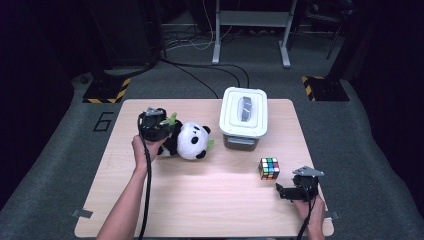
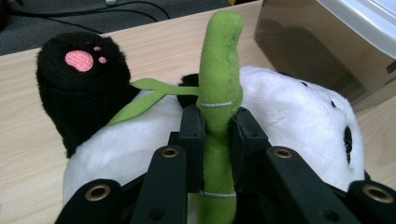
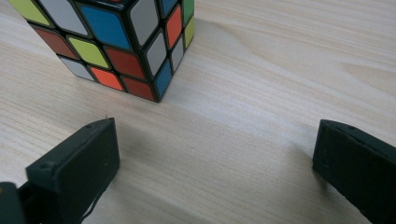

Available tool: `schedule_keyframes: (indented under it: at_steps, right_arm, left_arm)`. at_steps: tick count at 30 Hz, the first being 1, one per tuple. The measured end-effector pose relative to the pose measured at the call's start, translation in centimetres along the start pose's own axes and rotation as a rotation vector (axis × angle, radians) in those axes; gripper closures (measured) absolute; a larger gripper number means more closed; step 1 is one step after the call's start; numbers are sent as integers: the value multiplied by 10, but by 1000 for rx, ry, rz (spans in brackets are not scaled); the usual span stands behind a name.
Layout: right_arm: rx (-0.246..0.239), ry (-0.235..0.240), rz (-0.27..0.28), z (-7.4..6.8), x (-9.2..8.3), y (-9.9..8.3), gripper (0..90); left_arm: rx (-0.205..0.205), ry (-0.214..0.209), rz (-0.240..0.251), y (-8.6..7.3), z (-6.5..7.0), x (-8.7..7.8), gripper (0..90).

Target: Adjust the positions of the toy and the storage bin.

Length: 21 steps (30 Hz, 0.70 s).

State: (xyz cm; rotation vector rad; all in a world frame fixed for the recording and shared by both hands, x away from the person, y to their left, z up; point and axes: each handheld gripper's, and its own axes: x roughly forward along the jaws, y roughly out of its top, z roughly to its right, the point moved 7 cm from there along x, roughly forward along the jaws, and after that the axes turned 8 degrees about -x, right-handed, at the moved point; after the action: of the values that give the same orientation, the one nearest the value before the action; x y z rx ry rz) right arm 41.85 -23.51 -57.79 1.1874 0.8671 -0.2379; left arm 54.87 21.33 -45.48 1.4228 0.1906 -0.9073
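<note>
left tool on the panda's bamboo, right tool idle by the cube

the pale wood-grain tabletop (image 1: 200, 200) stood on grey carpet, with bits of tape at its near corners. a number six was marked on the floor to its left. beyond it, black stands rested on yellow-and-black striped bases, cables trailed across the carpet, and the legs of a grey frame rose at the back in a dim room.

the plush panda (image 1: 192, 141) lay on the tabletop's left half, just beside a lidded white storage box (image 1: 244, 118). the left tool (image 2: 218, 135) had its jaws pressed together on the panda's green bamboo stalk (image 2: 219, 70). the right tool (image 3: 215, 163) sat low near the right front edge with its jaws spread wide and nothing between them, a rubik's cube (image 3: 116, 42) close ahead of it on the wood.
</note>
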Motion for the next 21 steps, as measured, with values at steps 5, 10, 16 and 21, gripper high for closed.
schedule_keyframes:
  at_steps: [5,10,16,21]
  right_arm:
    - [0,0,0,0,0,0,0]
    - [0,1,0,0,0,0,0]
    - [0,1,0,0,0,0,0]
    - [1,2,-1,0,0,0,0]
  left_arm:
    - [50,38,-41,-8,2,14,760]
    - [79,48,-48,-9,6,12,652]
    - [99,73,-35,-10,10,-5,317]
    - [116,76,-27,-15,11,-24,199]
